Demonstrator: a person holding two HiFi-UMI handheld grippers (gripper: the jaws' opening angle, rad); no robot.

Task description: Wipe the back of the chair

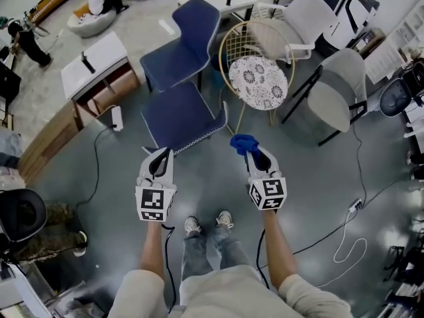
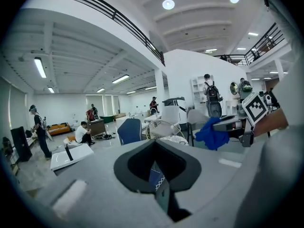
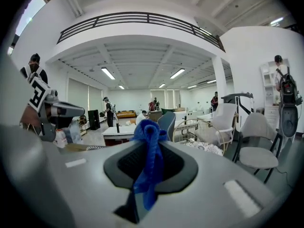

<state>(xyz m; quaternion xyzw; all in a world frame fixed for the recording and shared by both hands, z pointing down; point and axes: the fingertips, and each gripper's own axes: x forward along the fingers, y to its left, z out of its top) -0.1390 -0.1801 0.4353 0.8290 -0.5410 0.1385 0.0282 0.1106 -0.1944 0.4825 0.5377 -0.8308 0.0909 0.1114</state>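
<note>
Looking steeply down from the head view: I hold two grippers out over a glossy grey floor (image 1: 112, 184) strewn with thin cables.

The right gripper (image 1: 255, 152) is clenched on a bunched royal-blue terry cloth (image 1: 242, 142), which pokes out past its tips. The left gripper (image 1: 159, 156) is closed tight and, as far as I can tell, grips nothing. Only a sliver of navy with white zigzag trim shows through its slit. I take that to be the chair's edge beyond it.

The navy-blue upholstered chair (image 1: 182, 114) stands straight ahead of me. Its seat is nearest, with the front edge just beyond both grippers. Its backrest (image 1: 189, 35) is on the far side of the seat, well apart from the cloth. I judge this to be one chair, though the steep angle makes that uncertain.

From the cloth, the backrest lies forward and to the left. Its top edge runs roughly crosswise to my reach. The left gripper lines up more squarely with the chair, but the right one carries the cloth and sits off the seat's front right corner. It would have to cross over the seat to reach the back.

To the right of the chair stands a round gold-wire chair with a white lace-patterned cushion (image 1: 258, 78). Around it is an open hall with pale chairs, low white tables and distant people.
</note>
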